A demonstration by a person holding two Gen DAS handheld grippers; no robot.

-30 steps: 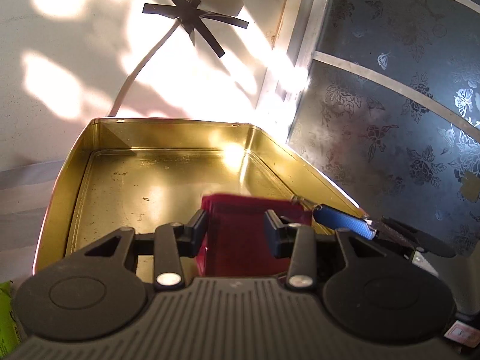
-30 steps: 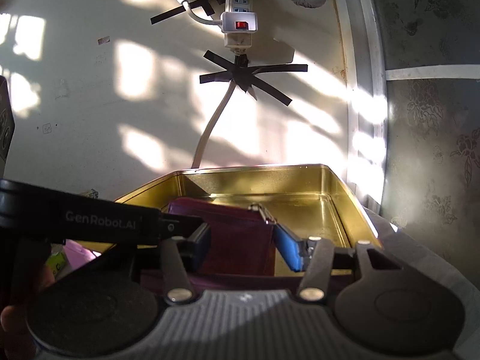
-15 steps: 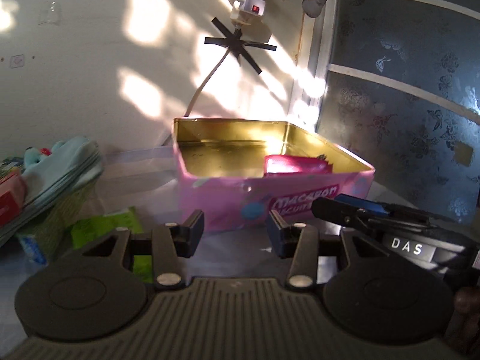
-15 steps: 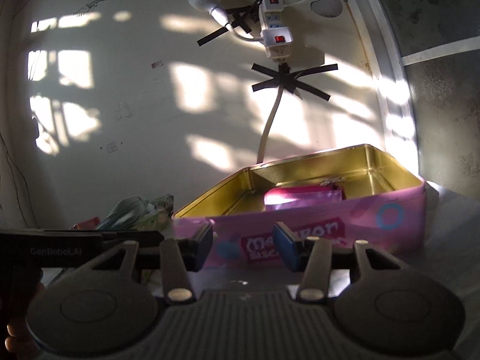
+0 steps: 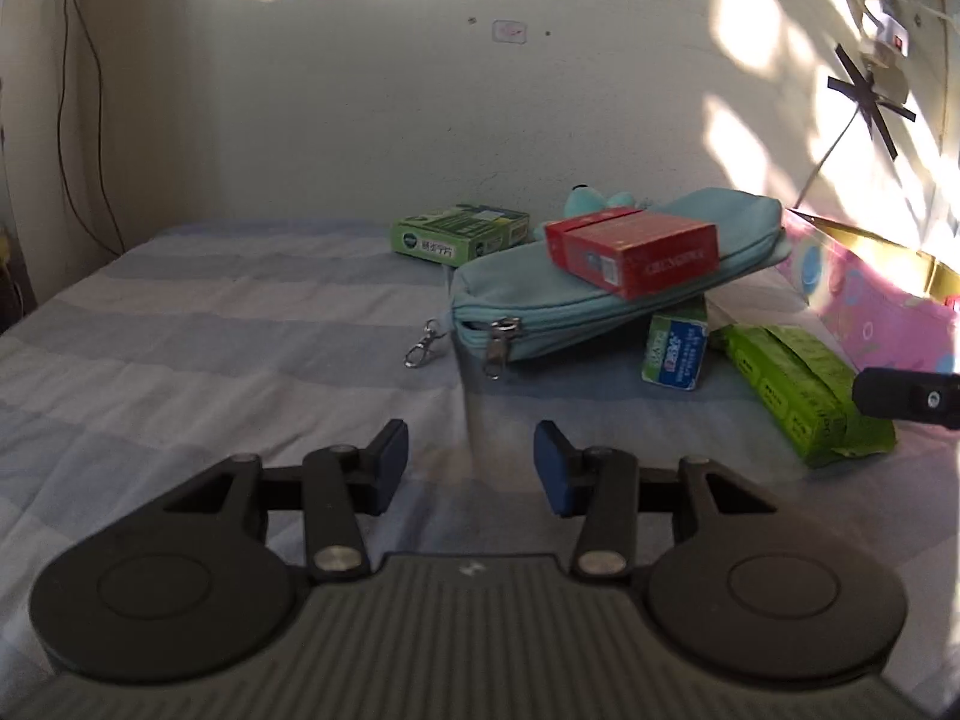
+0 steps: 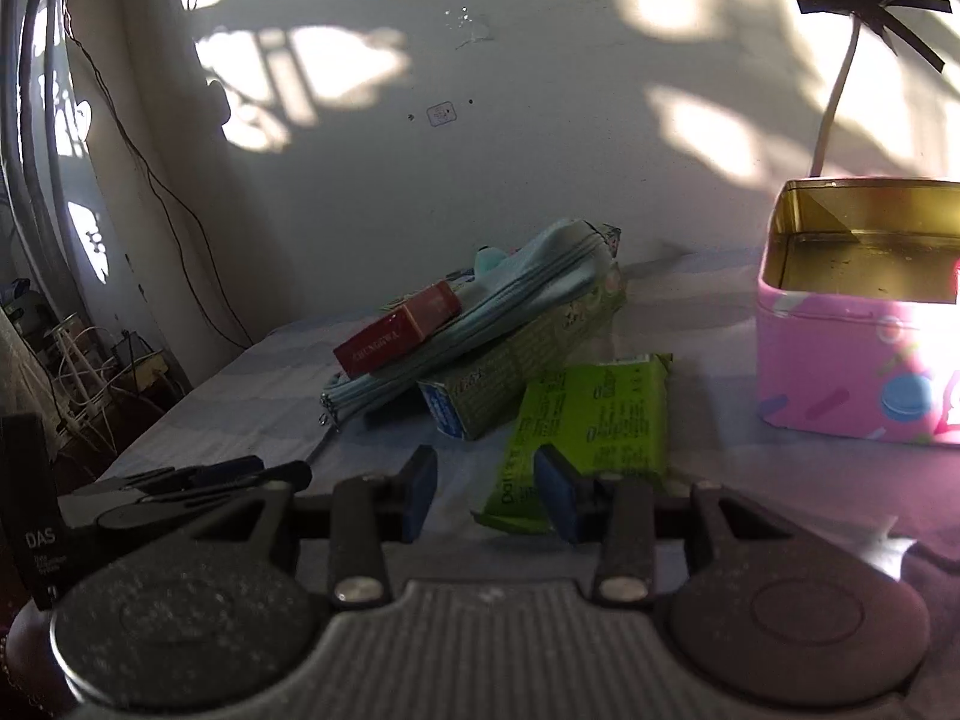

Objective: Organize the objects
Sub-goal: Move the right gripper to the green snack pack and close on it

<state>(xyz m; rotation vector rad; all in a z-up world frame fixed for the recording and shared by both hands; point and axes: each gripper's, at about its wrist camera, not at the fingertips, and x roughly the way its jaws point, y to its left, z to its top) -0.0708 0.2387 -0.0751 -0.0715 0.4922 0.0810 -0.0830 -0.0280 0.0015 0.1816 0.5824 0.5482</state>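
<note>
Both hand-held grippers, left (image 5: 471, 468) and right (image 6: 485, 492), empty and parted; the pencil case (image 5: 606, 288), boxes and packets wait beside the pink tin (image 6: 840, 360).

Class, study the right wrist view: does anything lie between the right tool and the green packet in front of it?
Nothing visible does. The green packet lies flat just beyond the right tool, with only bare striped cloth between them; its jaws hold nothing.
</note>
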